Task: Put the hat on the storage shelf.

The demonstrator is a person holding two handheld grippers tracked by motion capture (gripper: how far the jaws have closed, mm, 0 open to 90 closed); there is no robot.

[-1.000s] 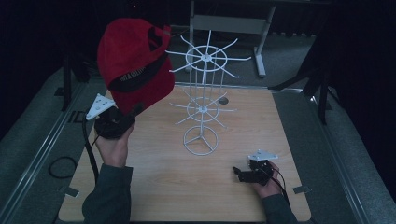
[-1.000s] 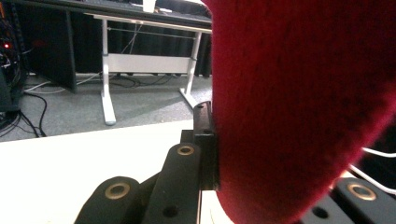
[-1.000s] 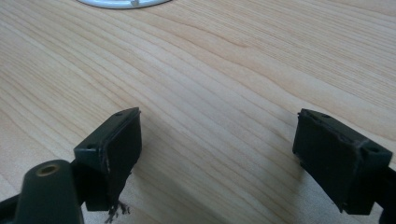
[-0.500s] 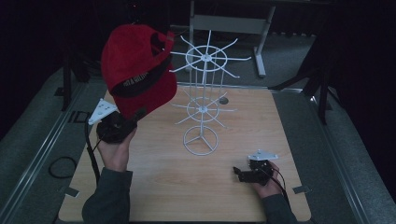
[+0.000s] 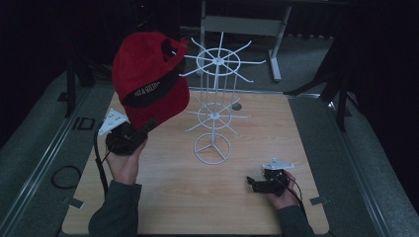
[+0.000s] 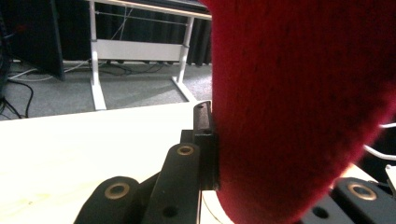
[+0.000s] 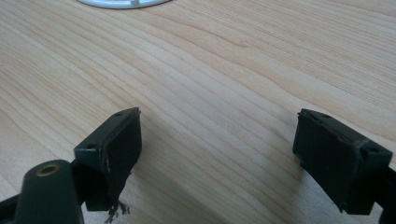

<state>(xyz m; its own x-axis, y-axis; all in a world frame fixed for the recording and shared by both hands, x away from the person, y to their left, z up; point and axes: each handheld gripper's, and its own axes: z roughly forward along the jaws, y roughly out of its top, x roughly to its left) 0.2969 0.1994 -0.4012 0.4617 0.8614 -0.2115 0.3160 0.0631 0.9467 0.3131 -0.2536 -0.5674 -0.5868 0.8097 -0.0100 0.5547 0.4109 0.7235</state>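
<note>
Left gripper (image 5: 129, 139) clamped on the brim of the red cap (image 5: 148, 79), held up above the table's (image 5: 163, 197) left edge, beside the white rack (image 5: 213, 106) mid-table. Right gripper (image 5: 257, 183) rests near the front right corner, jaws wide apart, nothing between them. Cap's lettering unreadable; in the left gripper view the cap hides one jaw and most of the rack.

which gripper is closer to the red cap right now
Left. The left gripper is shut on the red cap's brim, holding it up by the white rack; the right gripper rests open on the table, well away.
</note>
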